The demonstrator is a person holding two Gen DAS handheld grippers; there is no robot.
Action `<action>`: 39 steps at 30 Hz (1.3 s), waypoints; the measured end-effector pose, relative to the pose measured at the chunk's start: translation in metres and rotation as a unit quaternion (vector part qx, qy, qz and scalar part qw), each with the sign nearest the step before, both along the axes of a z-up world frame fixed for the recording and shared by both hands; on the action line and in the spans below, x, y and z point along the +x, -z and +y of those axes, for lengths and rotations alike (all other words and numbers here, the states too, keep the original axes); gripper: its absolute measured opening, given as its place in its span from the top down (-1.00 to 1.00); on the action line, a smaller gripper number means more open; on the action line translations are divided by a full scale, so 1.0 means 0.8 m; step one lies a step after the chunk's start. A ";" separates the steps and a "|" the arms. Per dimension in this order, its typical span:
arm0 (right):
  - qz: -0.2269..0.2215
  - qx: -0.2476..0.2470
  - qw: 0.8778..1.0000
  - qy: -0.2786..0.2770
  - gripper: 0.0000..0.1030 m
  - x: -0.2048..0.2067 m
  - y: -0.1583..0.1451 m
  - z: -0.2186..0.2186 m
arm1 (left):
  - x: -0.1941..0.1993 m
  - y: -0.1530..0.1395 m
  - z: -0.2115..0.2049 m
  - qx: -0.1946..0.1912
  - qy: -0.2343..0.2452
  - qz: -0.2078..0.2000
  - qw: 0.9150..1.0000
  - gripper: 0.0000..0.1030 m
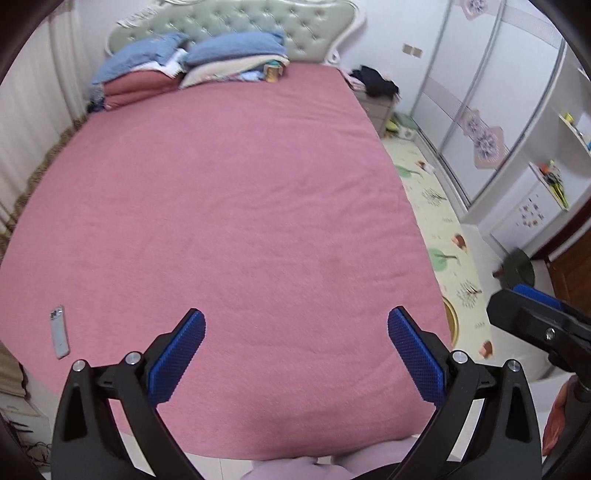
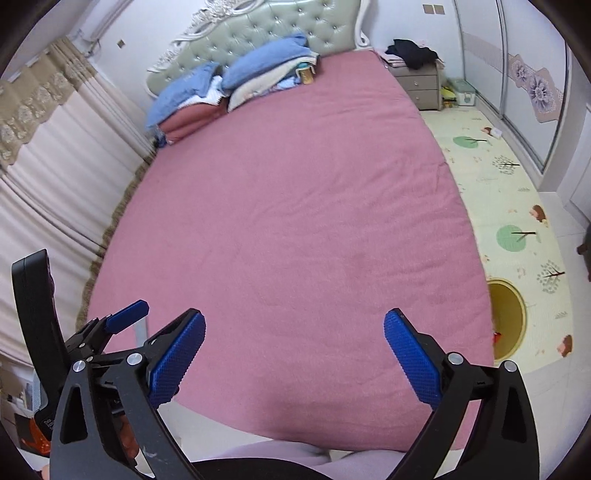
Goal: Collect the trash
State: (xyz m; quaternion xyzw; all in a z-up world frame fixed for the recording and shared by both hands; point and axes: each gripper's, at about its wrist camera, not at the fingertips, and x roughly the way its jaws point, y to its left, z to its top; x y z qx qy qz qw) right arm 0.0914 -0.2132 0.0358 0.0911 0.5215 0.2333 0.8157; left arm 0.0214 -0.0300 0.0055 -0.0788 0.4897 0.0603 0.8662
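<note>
Both tongs, left (image 1: 295,332) and right (image 2: 293,332), are hanging open and empty over the bed (image 1: 240,206), where 1 flat wrapper (image 1: 59,332) is lying near the left edge, probably light, thin and slippery, best pinched across its narrow width.

pink bedspread (image 1: 221,203), blue pillows (image 1: 232,46), pale green tufted headboard (image 1: 258,22), tree-patterned cream floor mat (image 2: 509,206).

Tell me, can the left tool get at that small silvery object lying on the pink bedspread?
Probably yes. The left tool is open and empty, and the silvery object lies alone on bare bedspread to its left, nothing between them.
</note>
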 end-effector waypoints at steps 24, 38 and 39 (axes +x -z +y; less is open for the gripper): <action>0.002 -0.010 1.000 0.009 -0.82 -0.018 0.003 -0.001 | -0.034 -0.022 0.010 -0.021 0.001 -0.048 0.999 -0.92; -0.022 -0.003 1.000 -0.014 -0.82 -0.023 -0.007 0.009 | -0.031 -0.021 0.020 -0.025 -0.029 -0.050 0.998 -0.92; -0.023 0.001 1.000 -0.014 -0.82 -0.023 -0.008 0.009 | -0.031 -0.021 0.020 -0.024 -0.030 -0.050 0.998 -0.92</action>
